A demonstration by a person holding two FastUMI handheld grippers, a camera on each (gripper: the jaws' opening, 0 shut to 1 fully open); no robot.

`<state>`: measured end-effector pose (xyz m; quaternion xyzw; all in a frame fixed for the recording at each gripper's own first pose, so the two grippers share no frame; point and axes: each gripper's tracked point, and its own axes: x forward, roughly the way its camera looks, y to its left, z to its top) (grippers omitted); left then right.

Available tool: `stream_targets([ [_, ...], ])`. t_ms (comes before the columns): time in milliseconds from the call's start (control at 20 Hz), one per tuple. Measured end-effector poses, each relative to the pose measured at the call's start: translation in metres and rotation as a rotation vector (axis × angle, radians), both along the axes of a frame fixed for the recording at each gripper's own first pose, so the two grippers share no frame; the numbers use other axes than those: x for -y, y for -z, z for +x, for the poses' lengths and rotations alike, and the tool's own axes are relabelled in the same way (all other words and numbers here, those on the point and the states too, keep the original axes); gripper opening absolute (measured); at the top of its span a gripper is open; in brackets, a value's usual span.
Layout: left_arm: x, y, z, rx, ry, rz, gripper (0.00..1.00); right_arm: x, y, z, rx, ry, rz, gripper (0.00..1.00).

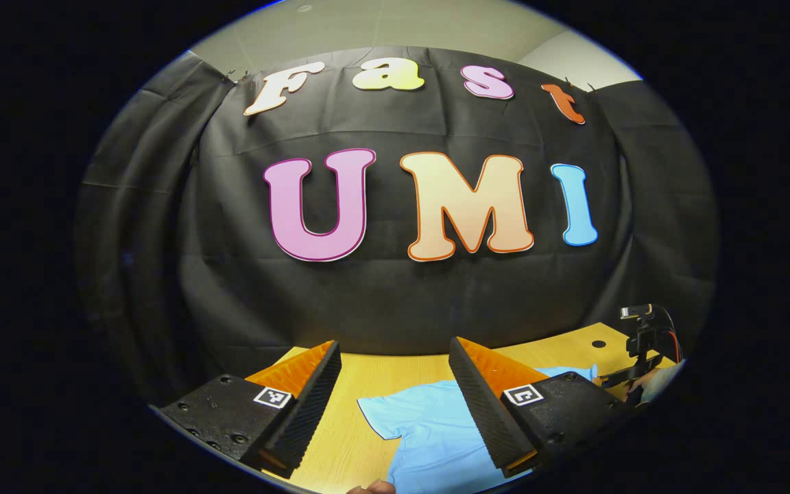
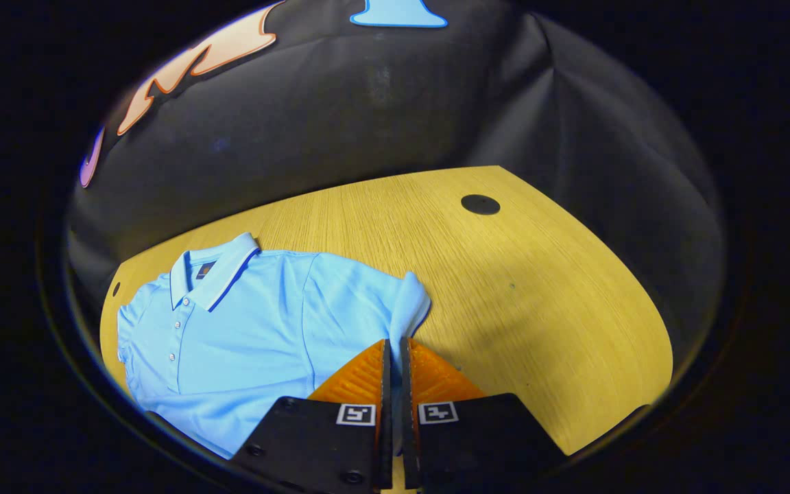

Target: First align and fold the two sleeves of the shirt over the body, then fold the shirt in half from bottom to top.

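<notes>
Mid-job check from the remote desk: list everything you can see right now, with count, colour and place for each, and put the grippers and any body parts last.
shirt: one, light blue polo with a white-edged collar, lying flat on the table, buttons up.
sleeve: one, light blue, lifted and pinched at the shirt's edge nearest the right gripper.
table: one, yellow wood grain, under the shirt.
hole cover: one, black, round, in the table's far part.
booth wall: one, black cloth, behind the table.
left gripper: one, jaws wide apart, raised above the shirt.
right gripper: one, jaws shut on the sleeve.
</notes>
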<state>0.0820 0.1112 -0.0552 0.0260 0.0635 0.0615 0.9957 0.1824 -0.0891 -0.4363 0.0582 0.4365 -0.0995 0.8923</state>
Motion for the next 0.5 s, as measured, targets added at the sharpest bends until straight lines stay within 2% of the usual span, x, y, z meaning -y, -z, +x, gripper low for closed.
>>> stream_targets([
  [50,-0.001,0.000,-0.001,0.000,-0.003,-0.002,0.93,-0.008,0.000,0.000,-0.009,0.002,0.038,0.07],
  [150,-0.003,0.001,-0.002,0.001,-0.007,-0.005,0.93,-0.012,-0.004,0.002,-0.004,0.009,0.058,0.08],
  [200,-0.004,0.002,-0.001,0.001,-0.009,-0.007,0.96,-0.014,-0.010,0.004,0.008,0.014,0.066,0.05],
  [300,-0.004,0.003,-0.002,-0.004,-0.009,-0.014,0.93,-0.029,-0.027,0.013,0.052,0.015,0.109,0.08],
  [350,-0.004,0.003,-0.002,-0.008,-0.009,-0.017,0.96,-0.038,-0.036,0.018,0.078,0.009,0.135,0.08],
  [400,-0.004,0.006,-0.001,-0.009,-0.010,-0.020,0.93,-0.049,-0.045,0.022,0.101,0.002,0.172,0.05],
  [500,-0.004,0.007,-0.002,-0.009,-0.008,-0.026,0.96,-0.075,-0.057,0.028,0.122,-0.011,0.256,0.12],
])
